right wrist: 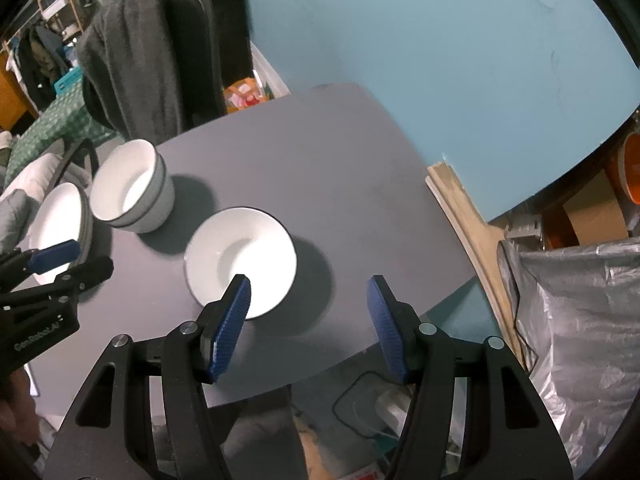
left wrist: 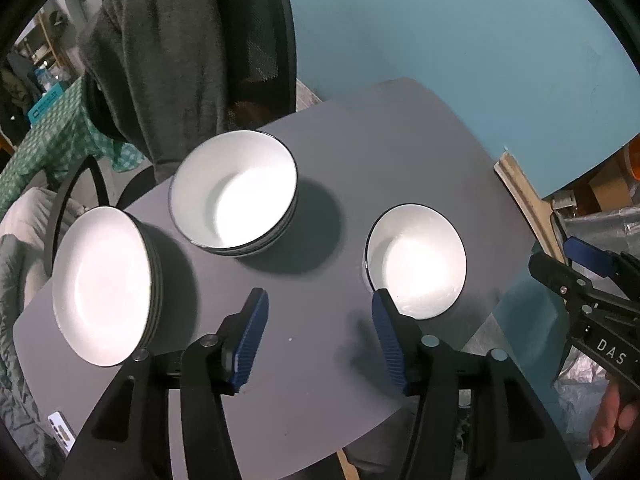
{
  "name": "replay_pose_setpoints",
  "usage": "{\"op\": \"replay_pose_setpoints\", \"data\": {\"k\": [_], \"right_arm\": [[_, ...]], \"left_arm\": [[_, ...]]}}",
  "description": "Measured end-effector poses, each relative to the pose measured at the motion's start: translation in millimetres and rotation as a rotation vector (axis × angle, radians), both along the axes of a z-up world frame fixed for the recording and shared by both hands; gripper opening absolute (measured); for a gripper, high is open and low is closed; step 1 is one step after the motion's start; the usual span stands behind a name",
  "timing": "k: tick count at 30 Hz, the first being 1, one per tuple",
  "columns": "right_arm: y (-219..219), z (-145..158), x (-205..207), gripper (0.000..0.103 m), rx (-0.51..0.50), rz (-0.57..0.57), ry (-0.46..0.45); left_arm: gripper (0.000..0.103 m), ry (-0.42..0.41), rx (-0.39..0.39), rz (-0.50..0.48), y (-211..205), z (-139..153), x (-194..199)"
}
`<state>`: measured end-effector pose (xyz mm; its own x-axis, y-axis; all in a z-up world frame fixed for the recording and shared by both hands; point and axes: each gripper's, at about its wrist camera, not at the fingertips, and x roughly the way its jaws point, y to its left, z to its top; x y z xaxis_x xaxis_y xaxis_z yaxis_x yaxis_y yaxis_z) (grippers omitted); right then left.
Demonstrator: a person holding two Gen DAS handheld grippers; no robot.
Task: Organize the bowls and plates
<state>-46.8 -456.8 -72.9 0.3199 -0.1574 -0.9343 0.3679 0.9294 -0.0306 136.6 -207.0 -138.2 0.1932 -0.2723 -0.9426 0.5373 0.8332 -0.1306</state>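
The grey table [left wrist: 360, 152] carries a stack of plates [left wrist: 106, 284] at its left edge, a stack of bowls [left wrist: 236, 190] just beside it, and 1 lone bowl [left wrist: 416, 260] well apart to the right. Both the left gripper [left wrist: 318, 330] and the right gripper [right wrist: 308, 320] hang above the table with jaws apart and nothing between them. The lone bowl sits near the table's edge, so a clumsy pinch on its thin rim could tip it off, and the 2 grippers, close together, could collide.
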Motion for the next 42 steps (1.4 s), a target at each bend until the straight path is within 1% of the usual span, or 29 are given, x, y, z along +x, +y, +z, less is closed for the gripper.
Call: {"op": "replay_pose_setpoints", "data": {"k": [2, 5, 6, 8, 13, 17, 21, 25, 33, 34, 36, 39, 40, 41, 42], "right_arm": [[-4, -6, 1, 0.059, 0.011, -0.002, 0.006], [-12, -18, 7, 0.059, 0.032, -0.002, 0.023], [-13, -22, 9, 0.059, 0.037, -0.001, 0.03], [-17, -31, 13, 0.059, 0.053, 0.005, 0.04], [-25, -56, 23, 0.059, 0.116, 0.023, 0.063], [-31, -76, 30, 0.059, 0.168, 0.028, 0.08], [-34, -91, 37, 0.059, 0.198, 0.03, 0.101], [-35, -101, 38, 0.059, 0.198, 0.046, 0.107], [-35, -112, 46, 0.059, 0.182, 0.079, 0.134], [-36, -113, 47, 0.059, 0.185, 0.08, 0.136], [-37, -114, 47, 0.059, 0.199, 0.085, 0.136], [-37, -114, 49, 0.057, 0.213, 0.102, 0.134], [-37, -114, 49, 0.051, 0.217, 0.107, 0.133], [-37, -115, 50, 0.047, 0.224, 0.117, 0.135], [-35, -118, 54, 0.039, 0.226, 0.122, 0.139]], "left_arm": [[0.061, 0.002, 0.003, -0.003, -7, -5, 2], [0.064, 0.006, 0.004, -0.012, -17, -13, 3], [0.067, 0.008, 0.004, -0.019, -20, -16, 4], [0.071, 0.015, 0.015, -0.029, -28, -23, 5], [0.071, 0.057, 0.047, -0.049, -43, -45, 9], [0.071, 0.082, 0.07, -0.049, -49, -59, 11], [0.071, 0.104, 0.085, -0.038, -53, -72, 14], [0.071, 0.128, 0.108, -0.029, -56, -83, 18], [0.07, 0.157, 0.119, -0.009, -60, -99, 20], [0.07, 0.162, 0.116, -0.006, -59, -99, 20], [0.066, 0.171, 0.103, 0.002, -57, -99, 22], [0.054, 0.192, 0.098, 0.008, -56, -103, 23], [0.052, 0.201, 0.098, 0.01, -56, -104, 23], [0.046, 0.211, 0.097, 0.015, -56, -105, 24], [0.039, 0.218, 0.097, 0.017, -55, -106, 24]]}}
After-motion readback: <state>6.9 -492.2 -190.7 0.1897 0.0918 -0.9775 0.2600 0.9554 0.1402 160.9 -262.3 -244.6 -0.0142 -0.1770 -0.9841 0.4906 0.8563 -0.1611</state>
